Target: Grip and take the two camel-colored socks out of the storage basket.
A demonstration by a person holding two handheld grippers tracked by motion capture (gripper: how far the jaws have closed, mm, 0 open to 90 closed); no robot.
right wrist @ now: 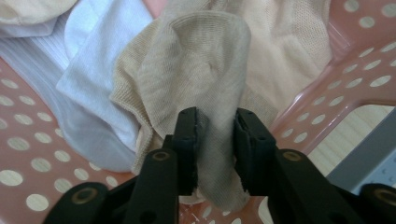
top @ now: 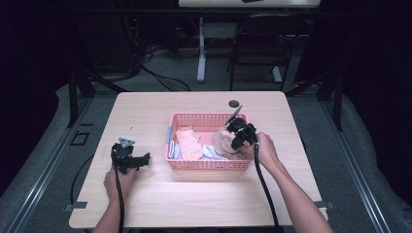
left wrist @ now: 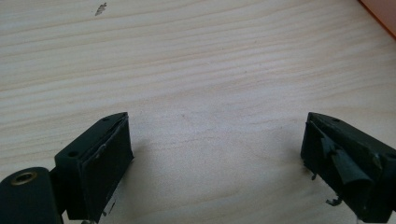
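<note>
The right gripper (right wrist: pixel 215 140) is clenched on a fold of the beige sock (right wrist: pixel 205 60), which lies in the pink basket (right wrist: pixel 355 84) against the white socks (right wrist: pixel 93 70). The pinch looks shallow, so the fabric could slip free or drag a neighbour along. Farther left, the left gripper (left wrist: pixel 215 154) rests spread wide over bare table (left wrist: pixel 187 70).

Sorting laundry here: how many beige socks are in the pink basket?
1 for certain: the beige sock pinched in the right gripper, at the pink basket's right end. More beige fabric behind it may be a second; others could be hidden.
</note>
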